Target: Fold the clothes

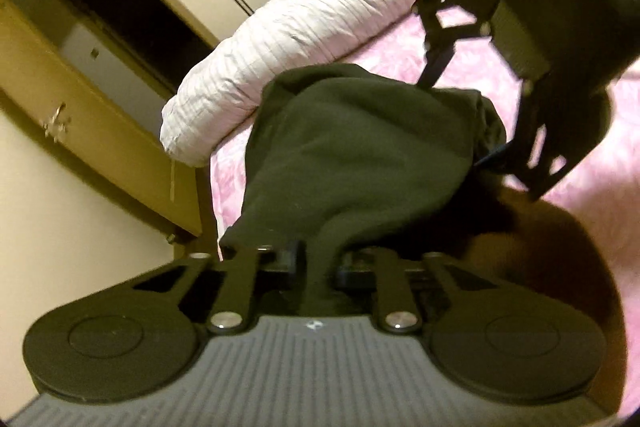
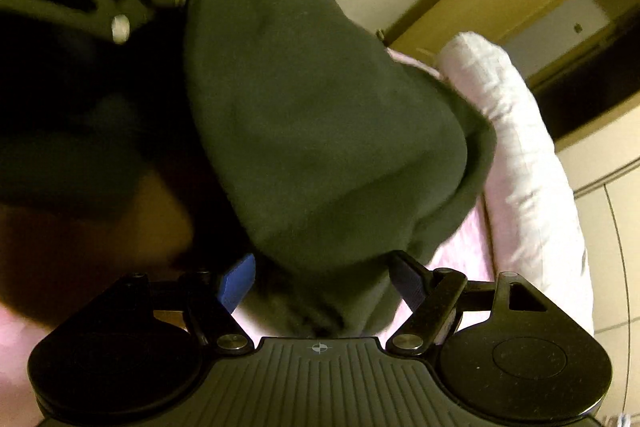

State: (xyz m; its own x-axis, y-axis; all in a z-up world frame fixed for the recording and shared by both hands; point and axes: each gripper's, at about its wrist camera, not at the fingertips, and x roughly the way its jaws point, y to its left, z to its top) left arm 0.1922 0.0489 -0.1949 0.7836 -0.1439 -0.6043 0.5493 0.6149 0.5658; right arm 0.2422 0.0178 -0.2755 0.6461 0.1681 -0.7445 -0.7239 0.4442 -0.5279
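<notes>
A bed (image 1: 460, 55) covered with a pink patterned sheet carries everything. A white, finely striped pillow (image 1: 304, 27) lies along its far edge, beside the wardrobe. A dark green garment (image 1: 360, 147) rests partly on the sheet, its far end touching the pillow.

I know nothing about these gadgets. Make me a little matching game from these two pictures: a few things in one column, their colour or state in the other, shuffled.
Things:
1. garment
2. pillow
3. bedspread
4. left gripper

Descriptions:
A. pink, patterned
B. shut on cloth
C. dark green
D. white, crinkled

Pairs: 1-C, 2-D, 3-A, 4-B
</notes>
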